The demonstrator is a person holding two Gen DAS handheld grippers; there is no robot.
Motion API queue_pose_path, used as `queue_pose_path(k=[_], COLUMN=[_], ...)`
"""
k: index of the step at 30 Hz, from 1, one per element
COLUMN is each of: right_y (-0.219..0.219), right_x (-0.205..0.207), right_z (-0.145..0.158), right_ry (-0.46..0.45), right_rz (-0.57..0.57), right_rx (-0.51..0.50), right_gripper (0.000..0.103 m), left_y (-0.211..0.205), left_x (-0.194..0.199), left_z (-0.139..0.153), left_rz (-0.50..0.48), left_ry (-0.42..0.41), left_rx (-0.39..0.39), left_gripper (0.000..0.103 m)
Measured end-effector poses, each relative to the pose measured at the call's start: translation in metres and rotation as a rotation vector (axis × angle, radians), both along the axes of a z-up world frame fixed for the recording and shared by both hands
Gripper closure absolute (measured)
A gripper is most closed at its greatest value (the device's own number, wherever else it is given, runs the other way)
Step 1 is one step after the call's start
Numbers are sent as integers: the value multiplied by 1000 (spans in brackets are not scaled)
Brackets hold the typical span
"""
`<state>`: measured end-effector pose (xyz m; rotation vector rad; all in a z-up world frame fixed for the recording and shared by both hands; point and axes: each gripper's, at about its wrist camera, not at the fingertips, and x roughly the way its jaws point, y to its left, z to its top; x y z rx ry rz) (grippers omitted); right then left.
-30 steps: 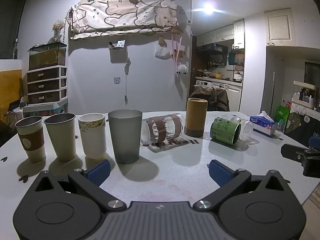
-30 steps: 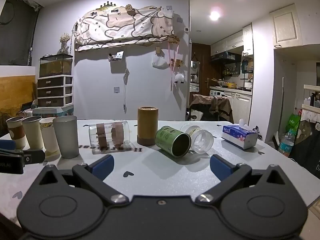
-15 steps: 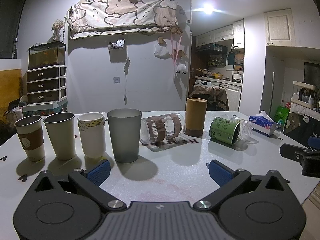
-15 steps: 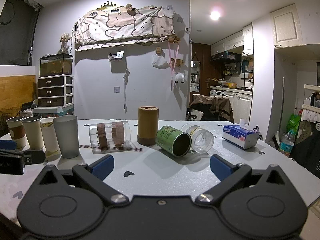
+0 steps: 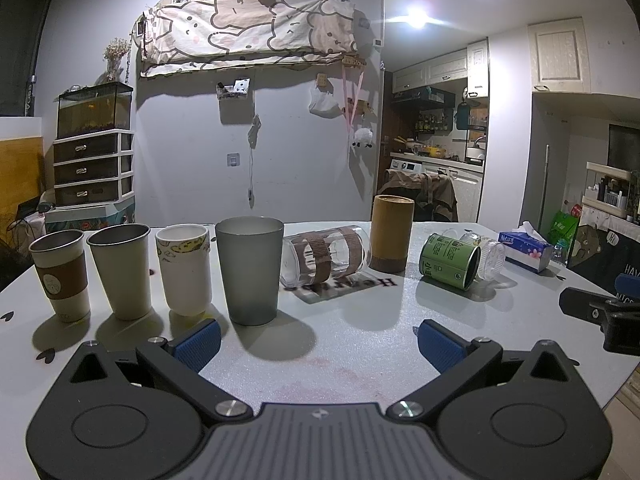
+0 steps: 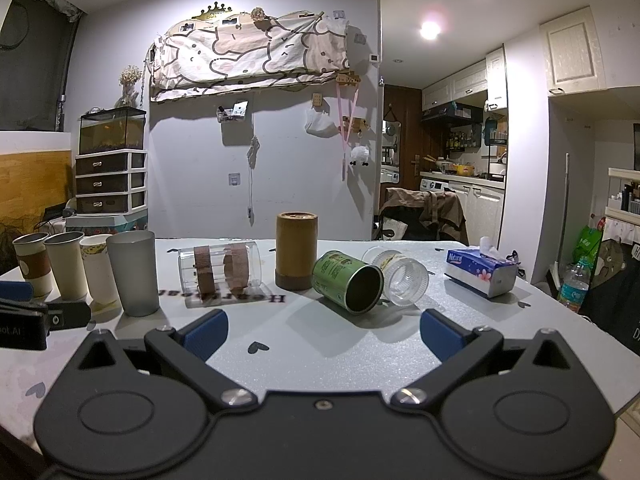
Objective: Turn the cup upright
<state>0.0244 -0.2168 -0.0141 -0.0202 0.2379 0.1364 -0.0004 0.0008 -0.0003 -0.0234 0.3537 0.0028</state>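
Observation:
A row of cups stands on the white table point(image 5: 352, 344). Several stand upright at the left, ending with a grey tumbler point(image 5: 249, 270). A clear cup with brown bands point(image 5: 324, 254) lies on its side. A brown cylinder cup point(image 5: 390, 238) stands mouth down. A green tin cup point(image 6: 348, 282) and a clear plastic cup point(image 6: 402, 276) lie on their sides. My left gripper point(image 5: 316, 340) is open and empty, just in front of the grey tumbler. My right gripper point(image 6: 322, 330) is open and empty, in front of the green tin.
A blue tissue box point(image 6: 480, 272) sits at the table's right. A water bottle point(image 6: 572, 284) stands beyond the right edge. A chair with a brown cloth point(image 6: 424, 212) is behind the table. The right gripper shows at the right edge of the left wrist view point(image 5: 600, 316).
Both grippers have barely moved; the views have shifted very slightly. Nothing was taken hold of or let go.

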Motion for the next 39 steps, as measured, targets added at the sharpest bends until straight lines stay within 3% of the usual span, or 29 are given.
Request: queue_pose_path(k=[39], right_y=[1], right_x=[1], right_z=[0], right_ry=[2], right_rz=[0], right_rx=[1], right_gripper=[0], left_y=[-3], left_x=[1], left_z=[-3], left_rz=[0], left_ry=[2], left_rx=[-2], left_gripper=[0])
